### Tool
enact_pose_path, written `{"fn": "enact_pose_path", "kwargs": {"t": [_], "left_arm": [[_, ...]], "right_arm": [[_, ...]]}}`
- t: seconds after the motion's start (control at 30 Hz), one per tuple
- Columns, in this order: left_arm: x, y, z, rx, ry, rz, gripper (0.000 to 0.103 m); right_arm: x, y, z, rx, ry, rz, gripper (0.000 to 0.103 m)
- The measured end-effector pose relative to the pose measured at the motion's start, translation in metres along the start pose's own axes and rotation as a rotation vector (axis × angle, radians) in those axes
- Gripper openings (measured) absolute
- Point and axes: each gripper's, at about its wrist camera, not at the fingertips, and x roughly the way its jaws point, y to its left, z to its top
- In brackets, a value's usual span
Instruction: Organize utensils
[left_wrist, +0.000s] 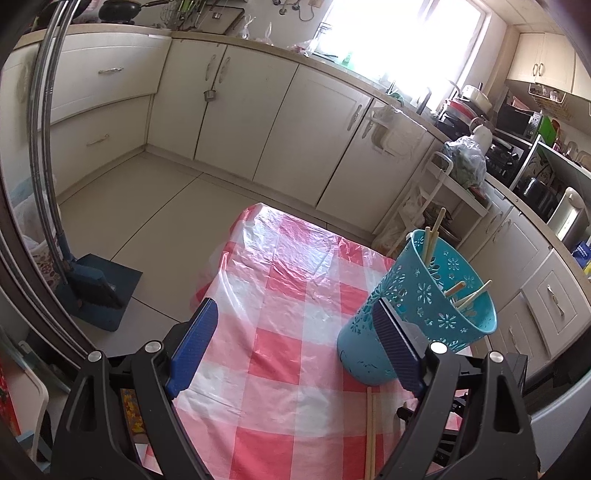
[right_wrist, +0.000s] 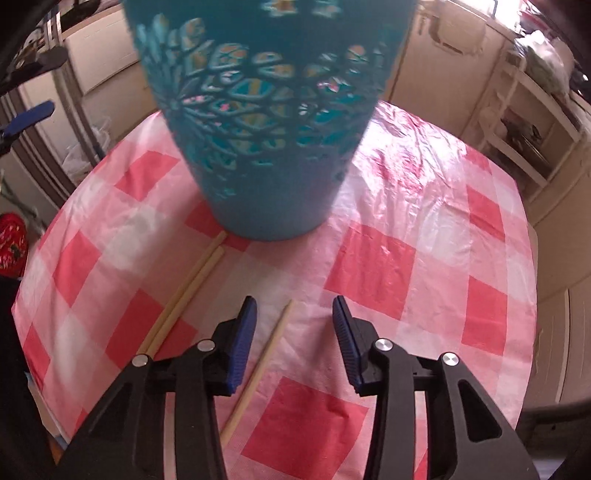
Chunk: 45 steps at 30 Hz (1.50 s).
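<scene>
A teal perforated basket stands on the red-and-white checked tablecloth with several wooden chopsticks leaning inside it. My left gripper is open wide with nothing between its fingers, and its right finger overlaps the basket's side. Two chopsticks lie on the cloth just in front of the basket. In the right wrist view the basket looms close ahead. My right gripper hangs open over the cloth, and a single chopstick lies on the cloth below the gap, nearer the left finger. A pair of chopsticks lies further left.
Cream kitchen cabinets run along the far walls. A broom and dustpan stand on the floor to the left of the table. A white shelf cart sits beyond the table's far right edge. Appliances crowd the right-hand counter.
</scene>
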Motion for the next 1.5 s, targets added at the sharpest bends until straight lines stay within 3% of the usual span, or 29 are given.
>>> {"fn": "enact_pose_path", "kwargs": {"t": [0.07,0.17,0.3,0.37,0.57,0.77,0.83,1.0,1.13,1.2,1.5], "left_arm": [[0.001,-0.002,-0.001,0.004,0.004,-0.003,0.082],[0.000,-0.003,-0.002,0.009,0.005,-0.005,0.082],[-0.001,0.000,-0.002,-0.003,0.004,-0.001,0.082],[-0.002,0.003,-0.002,-0.012,0.004,0.000,0.082],[-0.002,0.004,-0.002,-0.018,0.005,-0.004,0.082],[-0.001,0.005,-0.003,-0.020,0.012,-0.001,0.082],[0.000,0.006,-0.004,-0.024,0.016,0.000,0.082],[0.002,0.009,-0.004,-0.025,0.022,0.007,0.082],[0.007,0.011,-0.006,-0.032,0.041,0.013,0.082],[0.010,0.014,-0.006,-0.041,0.053,0.016,0.082],[0.027,0.020,-0.008,-0.099,0.126,-0.006,0.082]], "right_arm": [[-0.004,-0.015,-0.009,0.103,-0.002,-0.077,0.042],[-0.013,-0.044,-0.029,0.287,0.003,-0.085,0.042],[-0.042,-0.055,-0.048,0.276,-0.009,-0.087,0.046],[-0.053,-0.045,-0.055,0.158,0.018,-0.082,0.051],[-0.069,0.027,-0.102,-0.313,0.150,-0.074,0.051],[-0.080,0.093,-0.130,-0.749,-0.002,-0.134,0.063],[-0.076,0.095,-0.128,-0.886,-0.006,-0.137,0.064],[-0.070,0.077,-0.109,-1.109,0.046,-0.046,0.064],[-0.068,0.079,-0.132,-1.497,0.091,-0.063,0.064],[-0.069,0.079,-0.138,-1.620,0.104,-0.052,0.064],[-0.068,0.068,-0.146,-1.874,-0.037,0.003,0.064]]}}
